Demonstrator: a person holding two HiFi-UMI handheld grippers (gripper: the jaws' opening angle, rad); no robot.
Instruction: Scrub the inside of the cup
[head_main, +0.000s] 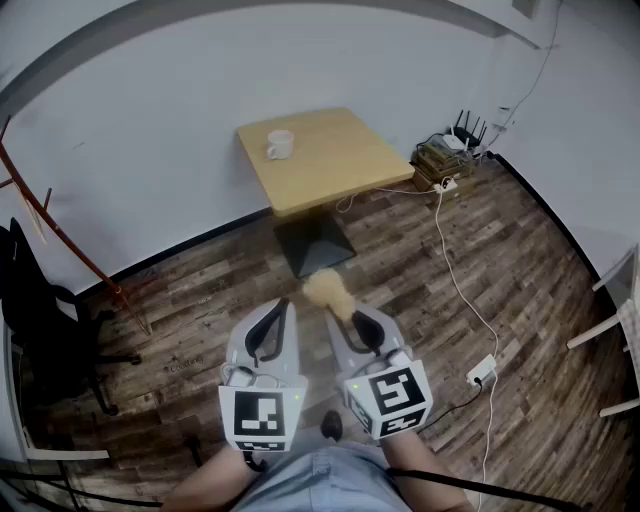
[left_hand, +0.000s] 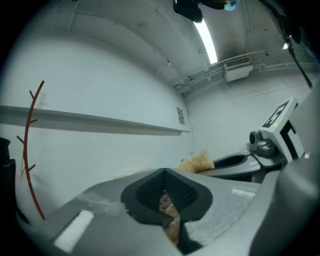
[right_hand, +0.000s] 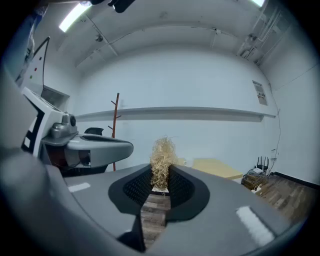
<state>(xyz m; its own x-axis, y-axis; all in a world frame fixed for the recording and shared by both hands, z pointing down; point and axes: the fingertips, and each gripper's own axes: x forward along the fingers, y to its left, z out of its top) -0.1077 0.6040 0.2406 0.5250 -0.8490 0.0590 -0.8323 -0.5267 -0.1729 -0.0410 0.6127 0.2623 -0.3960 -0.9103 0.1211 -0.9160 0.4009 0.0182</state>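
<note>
White cup (head_main: 279, 145) at square wooden worktop's (head_main: 335, 165) left corner, right gripper (right_hand: 160, 182) fingers clamping frizzy straw-coloured scrubber (right_hand: 162, 155), left gripper (left_hand: 165, 192) fingers closed, empty.

Between the jaws of the right gripper (right_hand: 161, 172), coarse straw-like scrubber (right_hand: 162, 152); well beyond, matt wooden table (head_main: 335, 165), perhaps ceramic cup (head_main: 279, 146).

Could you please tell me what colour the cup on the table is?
White. The cup shows best in the head view.
</note>
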